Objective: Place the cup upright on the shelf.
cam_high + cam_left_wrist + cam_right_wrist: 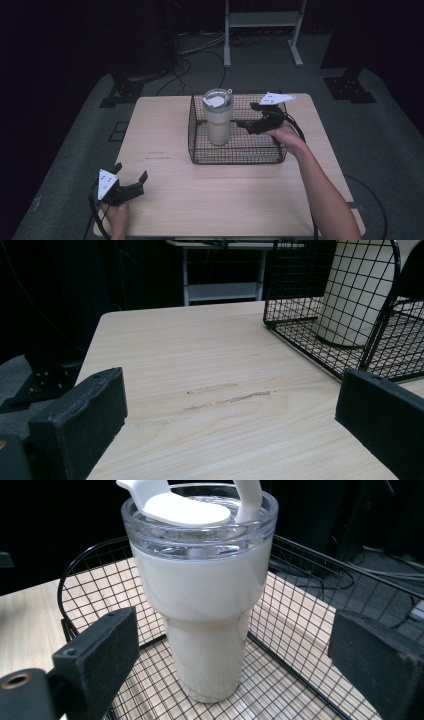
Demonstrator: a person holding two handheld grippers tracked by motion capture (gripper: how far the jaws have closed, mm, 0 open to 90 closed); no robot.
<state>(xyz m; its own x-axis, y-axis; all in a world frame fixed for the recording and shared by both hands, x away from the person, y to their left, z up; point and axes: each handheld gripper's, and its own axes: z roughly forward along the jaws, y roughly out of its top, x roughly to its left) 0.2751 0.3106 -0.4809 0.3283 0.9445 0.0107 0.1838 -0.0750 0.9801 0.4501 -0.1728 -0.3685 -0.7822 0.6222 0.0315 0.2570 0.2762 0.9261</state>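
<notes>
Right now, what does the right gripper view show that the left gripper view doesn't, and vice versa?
Right gripper view alone: the tumbler's clear lid with its white slider, and the right gripper open, a jaw at each side of the tumbler, not touching.

Left gripper view alone: scuff marks on bare table, with the left gripper open above them.

Both: the tumbler upright inside the wire basket.

Pretty dim room, mostly black around the edges. The light wood table (165, 175) sits on grey carpet (390, 130), with a white metal stand (262, 30) at 12 o'clock and what looks like loose cables (200, 50) at about 11 o'clock.
</notes>
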